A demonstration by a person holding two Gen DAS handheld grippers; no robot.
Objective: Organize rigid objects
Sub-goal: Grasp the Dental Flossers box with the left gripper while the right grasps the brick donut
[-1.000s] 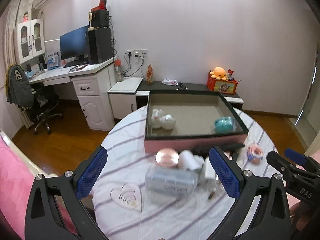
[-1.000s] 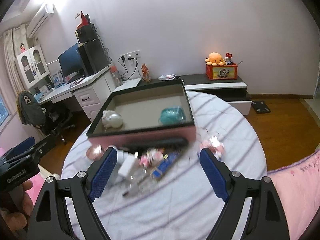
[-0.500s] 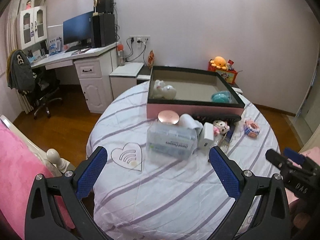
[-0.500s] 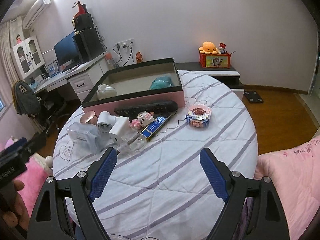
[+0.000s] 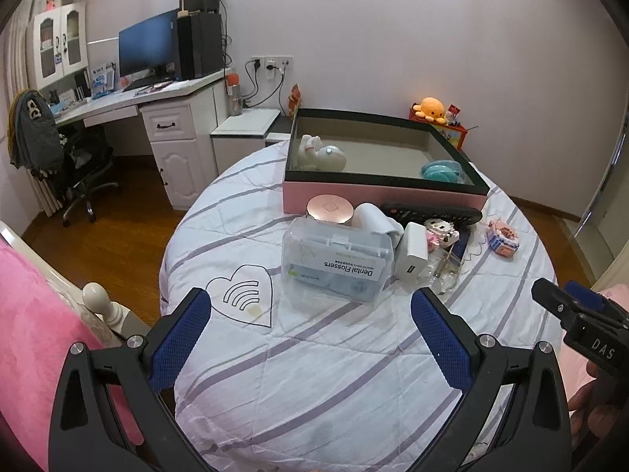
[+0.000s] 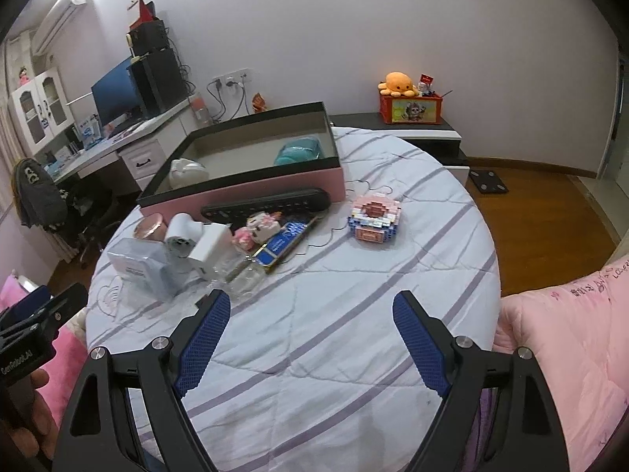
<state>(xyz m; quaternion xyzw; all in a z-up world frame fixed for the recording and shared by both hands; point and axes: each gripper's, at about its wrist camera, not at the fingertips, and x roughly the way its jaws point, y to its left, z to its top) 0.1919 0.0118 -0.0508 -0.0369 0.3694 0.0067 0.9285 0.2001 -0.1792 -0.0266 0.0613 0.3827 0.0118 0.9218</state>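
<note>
A pink box with a black rim stands at the back of the round table, holding a white plush and a teal item. In front of it lie a dental flosser case, a rose-gold lid, a white charger, a black remote, a small brick figure, a blue packet and a pink brick toy. My left gripper hangs open above the near cloth, empty. My right gripper is likewise open and empty, short of the clutter.
The table wears a white cloth with purple stripes and a heart outline. Pink bedding borders the right, a pink blanket the left. A desk with a monitor and a chair stand beyond.
Both grippers have sunk and tilted downward, so the table now fills more of each view. Jaws stay open; nothing on the table has moved.
</note>
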